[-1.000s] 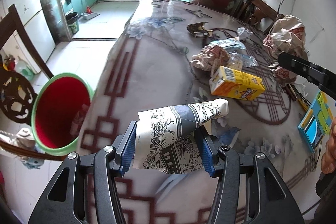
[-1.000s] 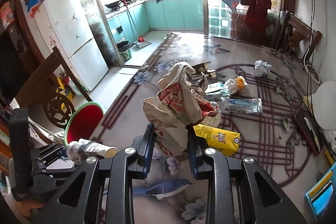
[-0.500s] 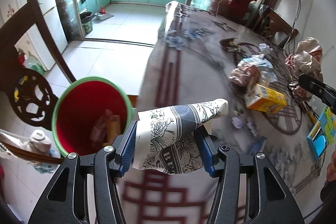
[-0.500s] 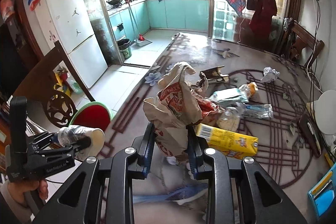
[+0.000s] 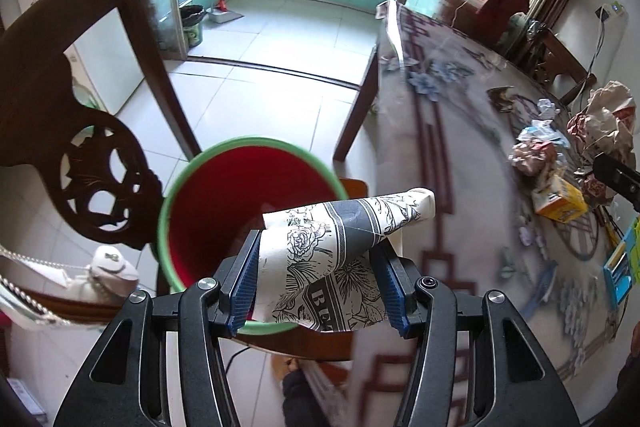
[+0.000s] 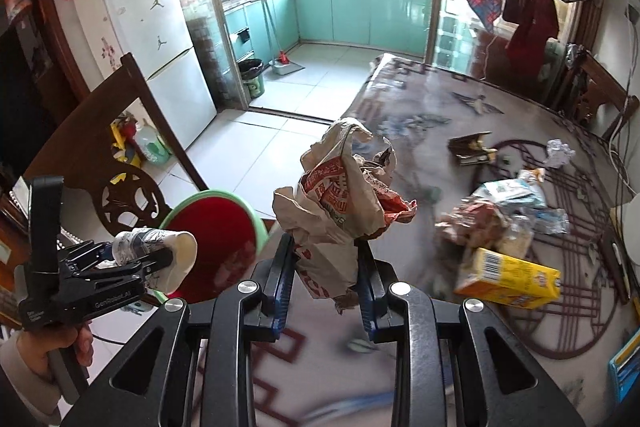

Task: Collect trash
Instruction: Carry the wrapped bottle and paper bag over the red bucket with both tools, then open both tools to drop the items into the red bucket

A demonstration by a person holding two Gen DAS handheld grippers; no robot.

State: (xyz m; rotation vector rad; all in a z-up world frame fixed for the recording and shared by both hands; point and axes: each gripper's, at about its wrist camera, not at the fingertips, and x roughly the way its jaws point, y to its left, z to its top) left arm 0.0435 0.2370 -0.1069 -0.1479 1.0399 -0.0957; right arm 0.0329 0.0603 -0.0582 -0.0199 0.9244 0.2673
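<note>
My left gripper (image 5: 318,287) is shut on a crushed paper cup (image 5: 340,259) with a black-and-white flower print, held right over the near rim of a red bin with a green rim (image 5: 256,211). In the right wrist view the same left gripper (image 6: 156,259) holds the paper cup (image 6: 160,247) beside the red bin (image 6: 224,231). My right gripper (image 6: 326,291) is shut on a crumpled paper bag (image 6: 340,203) with red print, above the table's left edge, just right of the bin.
A dark carved wooden chair (image 5: 68,131) stands left of the bin. On the table (image 6: 440,147) lie a yellow carton (image 6: 508,279), crumpled wrappers (image 6: 480,223), a plastic bag (image 6: 520,187) and a white paper ball (image 6: 558,151). A person's hand (image 6: 52,347) holds the left gripper's handle.
Both grippers have swung left from over the table toward the bin, carrying the cup and the bag. The bin now sits directly under the cup.
</note>
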